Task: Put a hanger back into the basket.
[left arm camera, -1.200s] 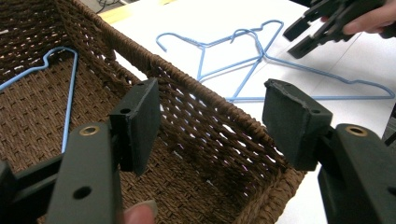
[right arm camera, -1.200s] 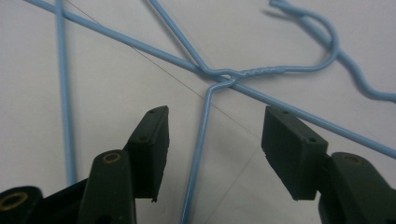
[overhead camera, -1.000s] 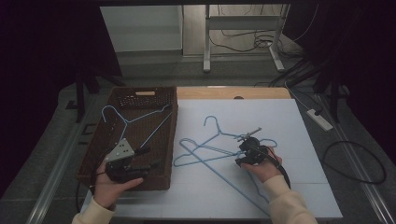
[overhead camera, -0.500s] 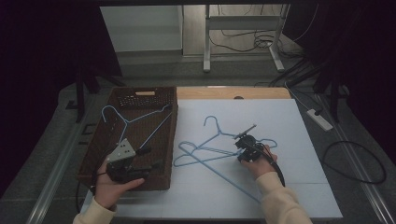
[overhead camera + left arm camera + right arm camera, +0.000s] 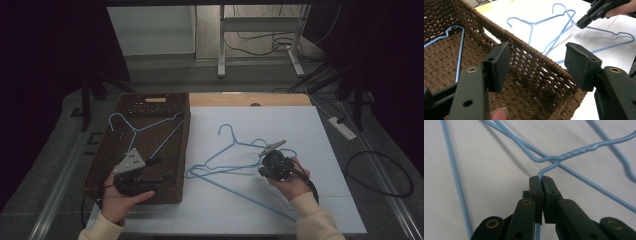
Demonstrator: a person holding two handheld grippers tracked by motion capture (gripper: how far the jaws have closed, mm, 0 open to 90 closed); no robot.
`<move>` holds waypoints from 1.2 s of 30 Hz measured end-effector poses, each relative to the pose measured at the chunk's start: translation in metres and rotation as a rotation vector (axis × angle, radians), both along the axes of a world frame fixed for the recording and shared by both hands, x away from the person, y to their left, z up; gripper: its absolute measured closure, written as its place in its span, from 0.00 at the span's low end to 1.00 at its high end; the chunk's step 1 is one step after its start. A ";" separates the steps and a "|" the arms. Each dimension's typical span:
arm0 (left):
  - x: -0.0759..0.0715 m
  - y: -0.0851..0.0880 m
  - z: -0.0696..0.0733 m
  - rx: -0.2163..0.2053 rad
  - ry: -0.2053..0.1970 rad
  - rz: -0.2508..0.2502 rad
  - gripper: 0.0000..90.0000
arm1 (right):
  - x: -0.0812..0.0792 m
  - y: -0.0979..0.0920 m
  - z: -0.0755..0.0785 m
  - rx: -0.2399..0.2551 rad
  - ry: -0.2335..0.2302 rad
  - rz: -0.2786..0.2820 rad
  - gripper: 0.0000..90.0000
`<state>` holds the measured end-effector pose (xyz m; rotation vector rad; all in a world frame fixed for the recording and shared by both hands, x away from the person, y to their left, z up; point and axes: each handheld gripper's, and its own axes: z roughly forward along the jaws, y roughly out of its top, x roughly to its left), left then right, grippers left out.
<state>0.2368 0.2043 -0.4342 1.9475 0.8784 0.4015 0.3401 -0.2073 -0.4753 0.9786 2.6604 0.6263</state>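
Observation:
A brown wicker basket (image 5: 186,150) stands at the left with one blue wire hanger (image 5: 135,131) lying in it. Two more blue hangers overlap on the white sheet. My right gripper (image 5: 263,170) is shut on the wire of one hanger (image 5: 225,182), just below its twisted neck (image 5: 574,152); the jaws (image 5: 541,180) pinch the thin wire. The other hanger (image 5: 220,155) lies beside it. My left gripper (image 5: 161,169) hovers open over the basket's near right corner with nothing between its fingers (image 5: 499,65).
The white sheet (image 5: 280,120) covers the table right of the basket. Past the basket wall (image 5: 529,50), the left gripper view shows the table hangers (image 5: 531,23) and the right gripper (image 5: 584,23). Cables and a power strip (image 5: 342,127) lie on the floor.
My right hand has shifted slightly at the hangers' necks, with the wire in its jaws. The left hand has kept still over the basket.

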 end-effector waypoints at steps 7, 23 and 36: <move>0.000 -0.005 0.002 0.004 0.000 -0.006 0.41 | -0.016 -0.021 0.006 0.047 -0.052 0.087 0.98; 0.000 -0.017 0.005 0.011 0.005 -0.038 0.41 | -0.030 -0.033 0.014 0.130 -0.090 0.177 0.98; 0.005 -0.036 0.009 0.029 0.005 -0.085 0.41 | -0.034 -0.037 0.017 0.184 -0.108 0.219 0.98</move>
